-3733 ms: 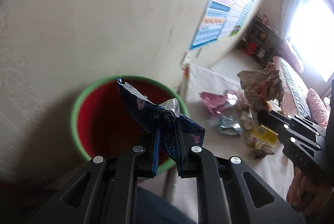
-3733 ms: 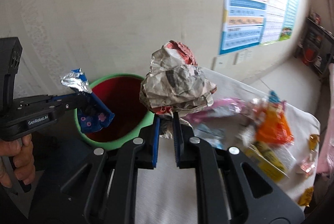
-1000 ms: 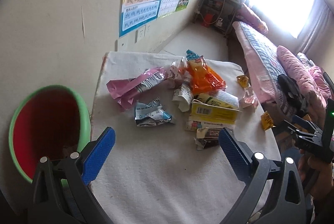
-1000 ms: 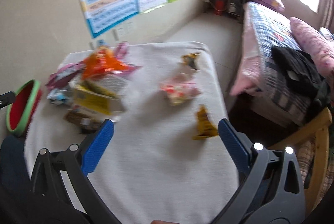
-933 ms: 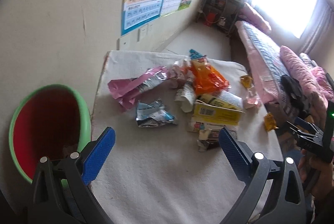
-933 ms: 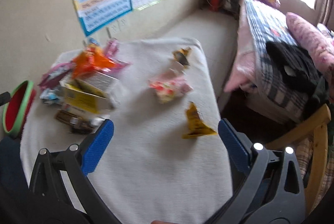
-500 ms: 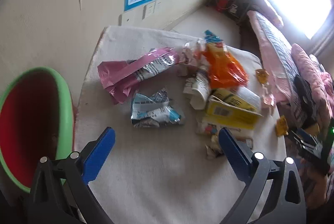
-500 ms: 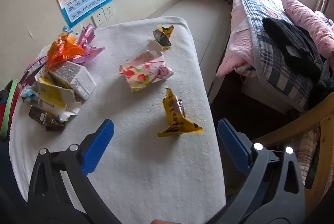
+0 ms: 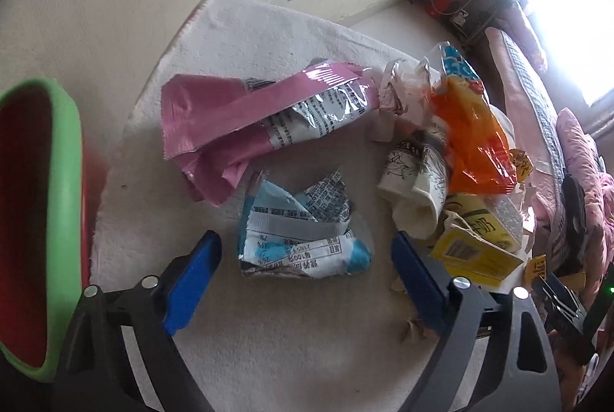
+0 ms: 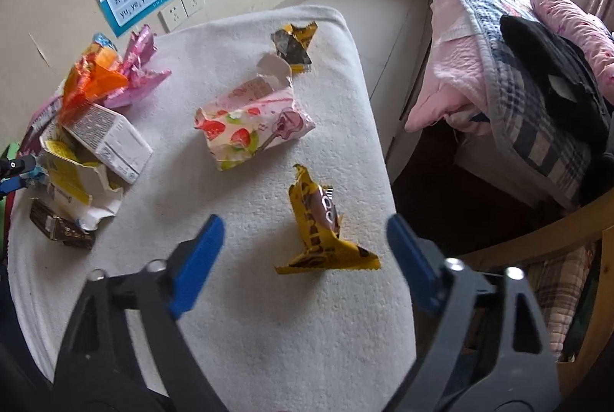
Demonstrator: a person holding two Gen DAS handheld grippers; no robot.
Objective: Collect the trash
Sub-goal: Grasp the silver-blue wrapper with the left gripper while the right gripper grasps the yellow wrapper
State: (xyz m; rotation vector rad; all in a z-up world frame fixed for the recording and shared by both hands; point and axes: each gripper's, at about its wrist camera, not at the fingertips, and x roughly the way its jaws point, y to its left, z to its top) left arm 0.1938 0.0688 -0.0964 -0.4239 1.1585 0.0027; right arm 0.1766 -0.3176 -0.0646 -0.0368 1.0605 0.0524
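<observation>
Trash pickup: left hand-held gripper [image 9: 305, 270], jaws wide and empty, is straddling the blue-and-silver wrapper [image 9: 303, 229] on the counter [image 9: 268, 343]; lowering squarely before closing should catch its crumpled middle. Only the right view is showing the right hand-held gripper [image 10: 305, 247], equally wide, framing the yellow wrapper [image 10: 320, 226].

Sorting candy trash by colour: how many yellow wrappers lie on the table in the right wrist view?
2: one near the front between the open right gripper fingers, one at the far edge. More may hide in the left pile.
</observation>
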